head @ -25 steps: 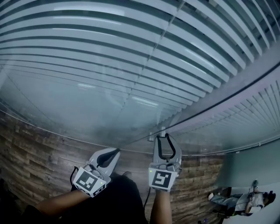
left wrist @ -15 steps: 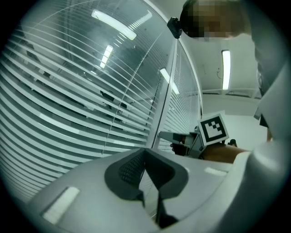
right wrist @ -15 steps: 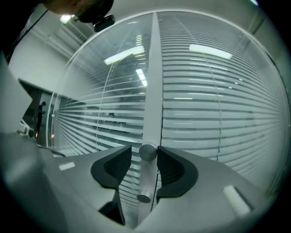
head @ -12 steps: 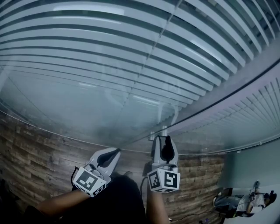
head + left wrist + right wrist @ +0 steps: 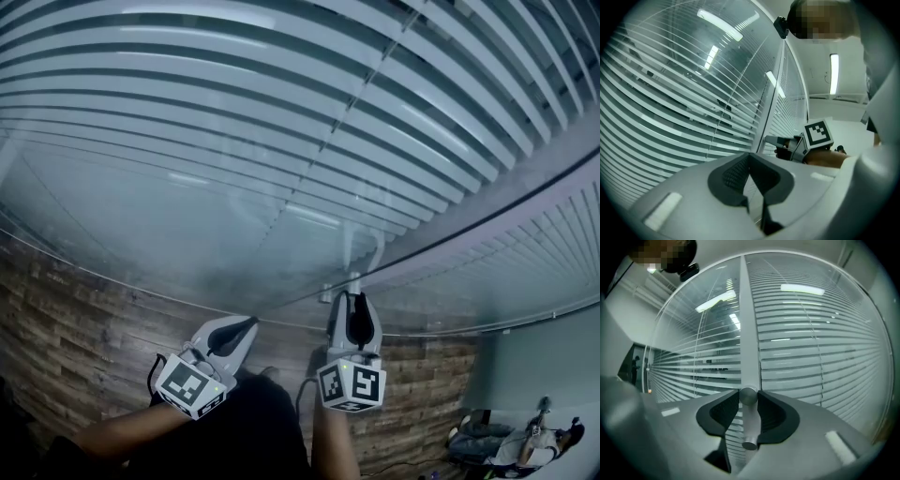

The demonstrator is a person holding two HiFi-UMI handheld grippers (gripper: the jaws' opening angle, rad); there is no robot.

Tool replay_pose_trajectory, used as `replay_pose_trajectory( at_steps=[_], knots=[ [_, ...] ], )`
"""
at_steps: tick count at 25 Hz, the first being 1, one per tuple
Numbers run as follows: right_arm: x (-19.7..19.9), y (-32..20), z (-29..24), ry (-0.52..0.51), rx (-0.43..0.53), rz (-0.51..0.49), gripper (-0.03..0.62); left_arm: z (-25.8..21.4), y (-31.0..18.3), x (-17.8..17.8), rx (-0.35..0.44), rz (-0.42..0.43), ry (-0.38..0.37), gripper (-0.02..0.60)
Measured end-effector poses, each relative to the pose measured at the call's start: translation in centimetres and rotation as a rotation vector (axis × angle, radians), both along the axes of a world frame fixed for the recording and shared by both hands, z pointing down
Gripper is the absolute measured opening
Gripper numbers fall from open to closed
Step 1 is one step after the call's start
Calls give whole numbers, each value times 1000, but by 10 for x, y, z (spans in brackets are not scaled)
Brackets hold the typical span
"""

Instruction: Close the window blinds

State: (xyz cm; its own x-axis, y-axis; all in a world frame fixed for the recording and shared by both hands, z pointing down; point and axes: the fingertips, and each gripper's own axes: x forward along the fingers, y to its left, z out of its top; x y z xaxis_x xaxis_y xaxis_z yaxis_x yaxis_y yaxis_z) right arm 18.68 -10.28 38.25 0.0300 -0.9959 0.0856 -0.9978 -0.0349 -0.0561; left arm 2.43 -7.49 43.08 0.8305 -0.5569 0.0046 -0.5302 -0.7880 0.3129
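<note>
Right gripper (image 5: 750, 417) closes its jaws on the grey metal cylindrical knob (image 5: 749, 396), apparently pinching it; a square, firm twist should shut the white slatted blinds (image 5: 281, 103). Left gripper (image 5: 757, 187) hangs empty, jaws together.

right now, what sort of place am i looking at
Most likely an office: slatted blinds behind a glass partition, a long overhead strip light, and a wood-plank floor.

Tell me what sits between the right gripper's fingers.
A metal blinds knob sits there. The right gripper is closing its fingers, and both already touch the knob. The right gripper view shows this plainly.
</note>
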Motion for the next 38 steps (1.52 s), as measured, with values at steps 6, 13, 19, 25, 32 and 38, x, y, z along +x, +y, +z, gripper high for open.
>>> replay_pose_trajectory(
  at_steps=[6, 13, 19, 25, 32, 38],
  knots=[
    [-1, -3, 4, 221, -65, -24, 129, 0, 1, 4, -3, 9, 3, 0],
    [-8, -3, 3, 553, -152, -47, 127, 5, 3, 0, -33, 7, 5, 0],
    [-8, -4, 4, 693, -180, -39, 127, -7, 3, 2, 2, 14, 14, 0],
    [4, 3, 3, 243, -130, -17, 173, -10, 8, -3, 28, 31, 25, 0],
    [3, 0, -3, -73, -32, 0, 140, 4, 12, -9, 5, 49, 3, 0],
    [2, -1, -3, 70, -55, -20, 126, 2, 19, 3, 7, 46, 0, 0]
  ],
)
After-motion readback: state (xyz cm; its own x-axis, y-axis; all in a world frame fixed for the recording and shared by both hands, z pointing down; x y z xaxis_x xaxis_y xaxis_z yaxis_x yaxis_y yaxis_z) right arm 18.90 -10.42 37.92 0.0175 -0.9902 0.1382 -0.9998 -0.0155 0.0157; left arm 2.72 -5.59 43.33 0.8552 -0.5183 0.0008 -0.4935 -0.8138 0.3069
